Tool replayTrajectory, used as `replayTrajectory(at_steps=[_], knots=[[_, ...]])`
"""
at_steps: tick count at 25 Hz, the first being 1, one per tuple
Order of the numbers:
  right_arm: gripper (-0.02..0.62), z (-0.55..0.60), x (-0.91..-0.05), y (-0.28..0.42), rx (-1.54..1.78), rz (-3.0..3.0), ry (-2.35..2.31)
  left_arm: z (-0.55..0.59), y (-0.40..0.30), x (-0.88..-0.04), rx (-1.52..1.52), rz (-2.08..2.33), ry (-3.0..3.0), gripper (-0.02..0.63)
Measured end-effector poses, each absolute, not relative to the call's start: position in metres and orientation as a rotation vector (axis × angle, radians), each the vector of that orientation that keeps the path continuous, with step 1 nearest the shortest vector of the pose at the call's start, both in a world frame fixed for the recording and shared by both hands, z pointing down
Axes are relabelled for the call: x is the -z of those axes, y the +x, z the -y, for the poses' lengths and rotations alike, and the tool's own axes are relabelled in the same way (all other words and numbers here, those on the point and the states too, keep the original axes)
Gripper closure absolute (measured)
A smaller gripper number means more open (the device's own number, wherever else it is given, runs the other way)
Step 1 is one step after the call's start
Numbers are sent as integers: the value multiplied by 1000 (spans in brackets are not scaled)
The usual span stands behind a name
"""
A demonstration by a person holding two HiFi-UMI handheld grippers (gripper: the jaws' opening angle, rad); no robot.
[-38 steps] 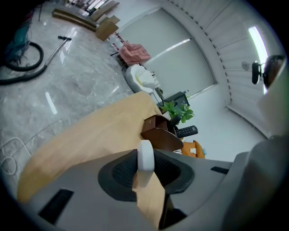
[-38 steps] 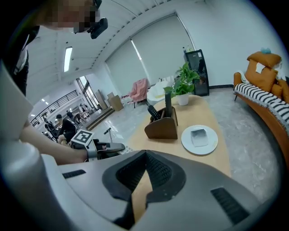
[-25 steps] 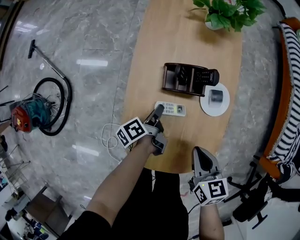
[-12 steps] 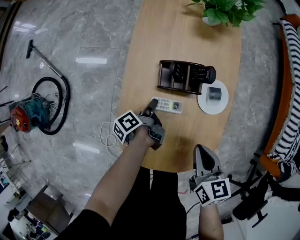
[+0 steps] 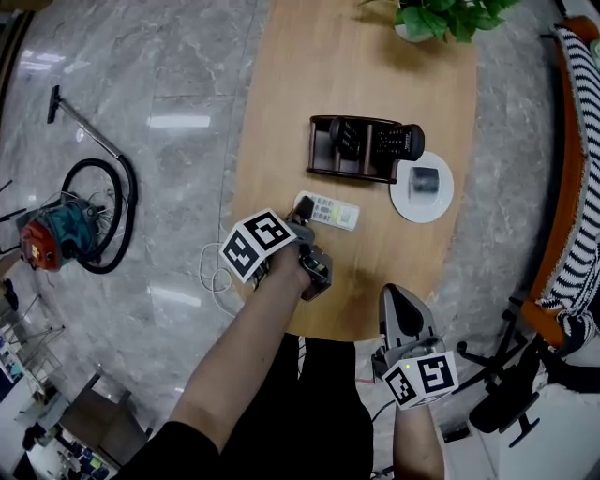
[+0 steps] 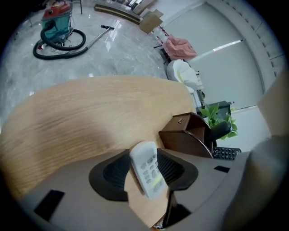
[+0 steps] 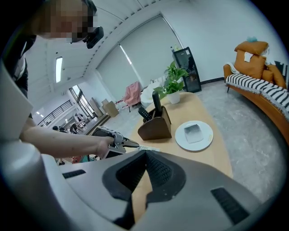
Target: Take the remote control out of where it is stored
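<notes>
A white remote control [image 5: 330, 213] lies flat on the wooden table [image 5: 375, 66], in front of the dark wooden holder [image 5: 361, 148]. My left gripper [image 5: 305, 208] points steeply down over the remote's left end. Its jaws have just been opening. In the left gripper view the white remote [image 6: 148, 173] sits between the spread pads, with bare wood showing beside the left one. Black remotes [image 5: 398, 142] stand in the holder. My right gripper [image 5: 398, 305] hangs shut and empty at the table's near edge.
A white plate [image 5: 442, 199] with a small grey object [image 5: 424, 180] stands right of the holder. A potted plant [image 5: 441, 14] is at the table's far end. A vacuum cleaner [image 5: 56, 230] stands on the floor to the left, a striped sofa [image 5: 577, 187] to the right.
My left gripper has tipped more steeply down over the remote's end and its jaws have spread. The white remote keeps its place on the table. My right gripper has stayed put.
</notes>
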State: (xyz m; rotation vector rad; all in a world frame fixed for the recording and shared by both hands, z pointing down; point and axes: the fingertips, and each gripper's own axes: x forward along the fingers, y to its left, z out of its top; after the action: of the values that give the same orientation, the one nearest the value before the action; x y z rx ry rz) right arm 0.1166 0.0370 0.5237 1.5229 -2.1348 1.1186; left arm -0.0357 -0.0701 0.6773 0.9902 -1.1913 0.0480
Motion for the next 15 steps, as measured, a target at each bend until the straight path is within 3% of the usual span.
replayTrajectory(at_steps=[2,10,15], knots=[[589,-38,-525,117,-1119,2134,1523,69,-36,-679,-47,1188,979,413],[589,-33,-520,113,-1082,2134,1521,60,-38,-673,-66,1168,991,413],[589,-11,-512,106,-1028,2160,1544,79,-57,-635,-159,1268,1322,414]])
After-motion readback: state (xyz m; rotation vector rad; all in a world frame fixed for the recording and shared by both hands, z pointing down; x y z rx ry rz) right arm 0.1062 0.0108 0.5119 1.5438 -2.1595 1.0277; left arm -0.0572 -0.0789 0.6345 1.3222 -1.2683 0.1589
